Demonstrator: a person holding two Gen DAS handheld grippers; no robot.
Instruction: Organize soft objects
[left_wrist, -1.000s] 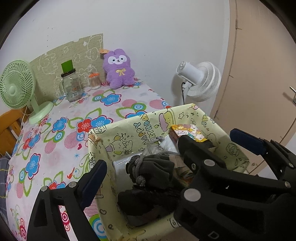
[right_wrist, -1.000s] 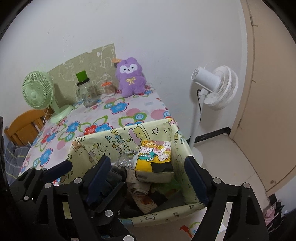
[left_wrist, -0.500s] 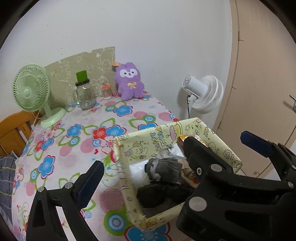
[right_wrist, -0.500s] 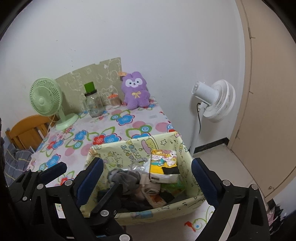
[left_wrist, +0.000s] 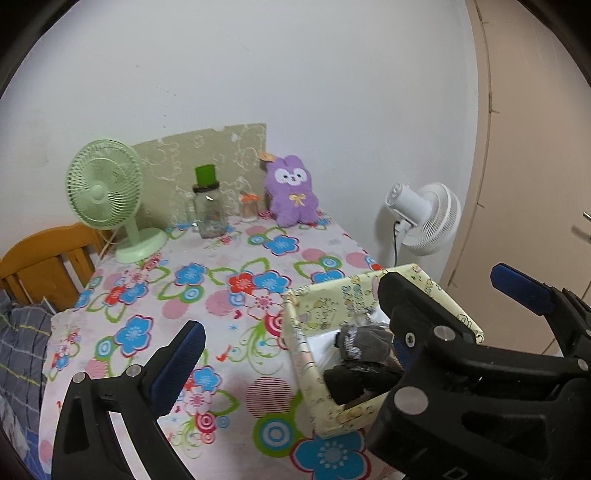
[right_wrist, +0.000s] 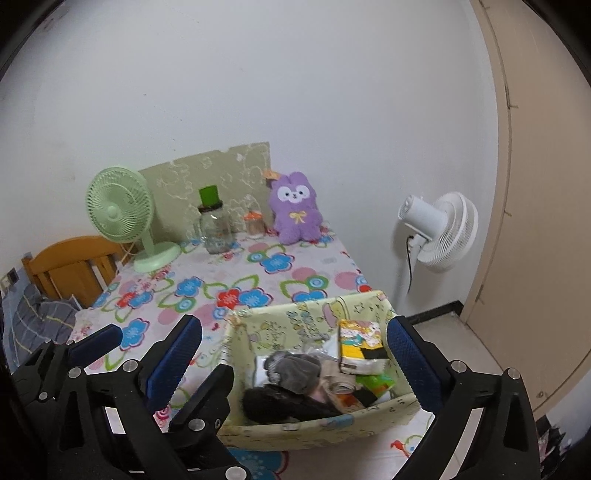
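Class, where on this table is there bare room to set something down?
Free: the floral cloth between the green fan, purple plush and storage box. Crowded: the back edge by the jar, and inside the box.

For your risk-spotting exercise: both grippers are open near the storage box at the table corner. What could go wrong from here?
1. The patterned box sits close to the table's corner; a nudge might tip it off.
2. The grey sock lies heaped on top and could spill.
3. Reaching for the purple plush might knock over the glass jar nearby.
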